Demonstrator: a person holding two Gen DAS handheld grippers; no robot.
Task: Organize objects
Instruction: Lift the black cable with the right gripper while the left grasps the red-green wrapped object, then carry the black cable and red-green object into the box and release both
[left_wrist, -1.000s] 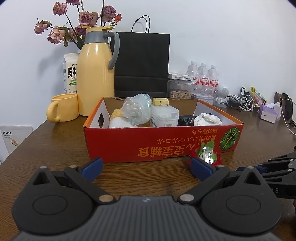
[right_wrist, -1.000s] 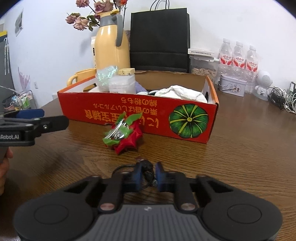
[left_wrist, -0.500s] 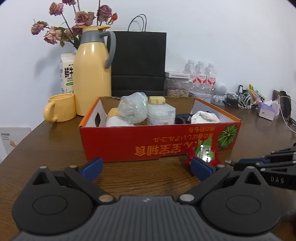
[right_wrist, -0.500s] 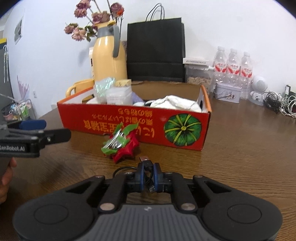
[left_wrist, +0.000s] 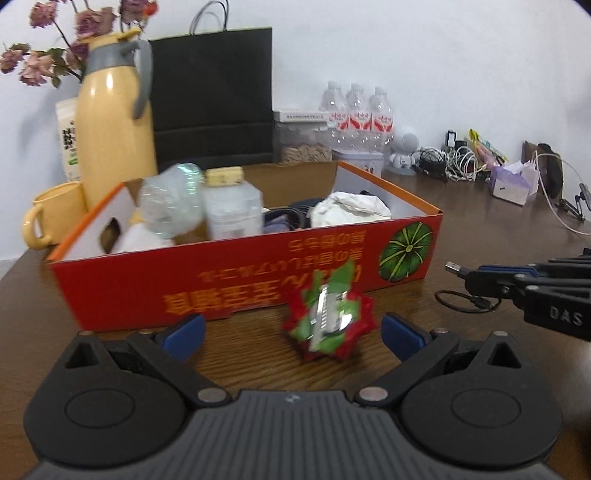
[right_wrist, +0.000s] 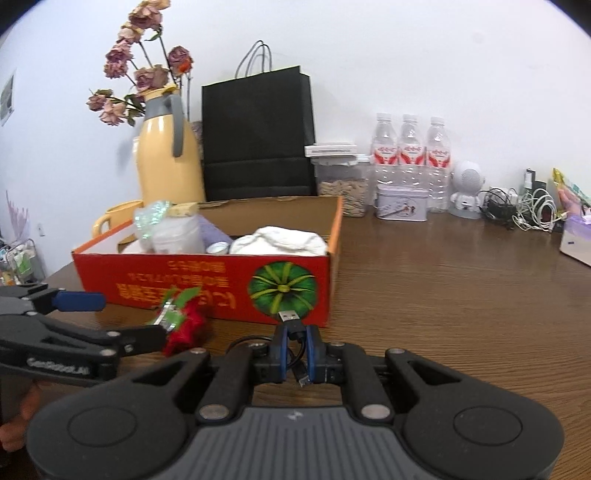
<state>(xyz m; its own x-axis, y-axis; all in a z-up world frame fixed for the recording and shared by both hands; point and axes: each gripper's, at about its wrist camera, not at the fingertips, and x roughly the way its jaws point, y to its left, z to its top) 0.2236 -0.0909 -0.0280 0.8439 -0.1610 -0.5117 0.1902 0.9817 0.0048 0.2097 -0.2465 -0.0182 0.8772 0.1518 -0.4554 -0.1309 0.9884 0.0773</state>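
right wrist view: your right gripper (right_wrist: 294, 350) pinches the usb cable (right_wrist: 291, 334); your left gripper (left_wrist: 291, 328) gapes wide near the red box (left_wrist: 240, 280).

This looks like a home or small office room. A brown wooden desk (right_wrist: 443, 295) stands against a plain white wall (right_wrist: 406, 55). Far ahead of the tool are a yellow thermos jug (right_wrist: 166, 155) with dried roses (right_wrist: 144, 74), a black paper bag (right_wrist: 258, 133), three water bottles (right_wrist: 408, 147), and to the right a heap of charging cables (right_wrist: 524, 210) and a tissue box (left_wrist: 511, 182).
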